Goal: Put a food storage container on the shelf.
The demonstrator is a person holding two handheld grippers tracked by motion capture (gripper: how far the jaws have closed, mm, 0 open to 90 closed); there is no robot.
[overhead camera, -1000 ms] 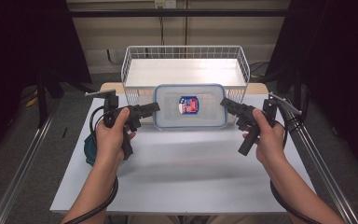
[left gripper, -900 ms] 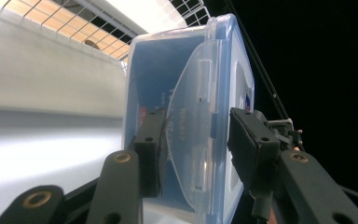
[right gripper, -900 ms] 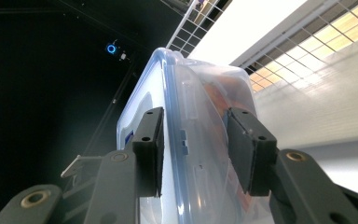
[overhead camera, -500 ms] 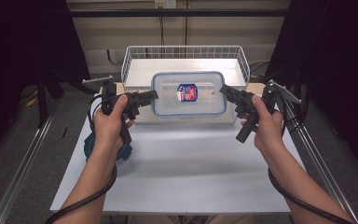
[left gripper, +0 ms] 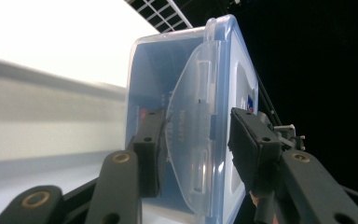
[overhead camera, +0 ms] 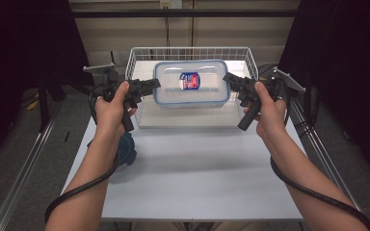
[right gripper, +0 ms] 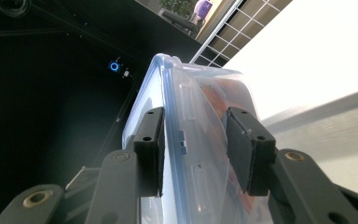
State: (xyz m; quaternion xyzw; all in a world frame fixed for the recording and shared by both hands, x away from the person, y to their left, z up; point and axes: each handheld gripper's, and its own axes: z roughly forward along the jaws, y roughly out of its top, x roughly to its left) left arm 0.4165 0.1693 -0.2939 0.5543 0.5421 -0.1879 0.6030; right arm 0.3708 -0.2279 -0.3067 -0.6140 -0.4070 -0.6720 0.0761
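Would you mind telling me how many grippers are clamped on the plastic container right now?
2: the left gripper on the plastic container's left end, the right gripper on its right end.

A white table (overhead camera: 197,178) carries a white wire basket (overhead camera: 192,53) and a teal object (overhead camera: 126,149).

A lab or test rig rather than a home: a plain white bench (overhead camera: 192,168) framed by metal rails (overhead camera: 24,163), black curtains (overhead camera: 24,43) at left and right, bare grey floor, and cabling along the far wall
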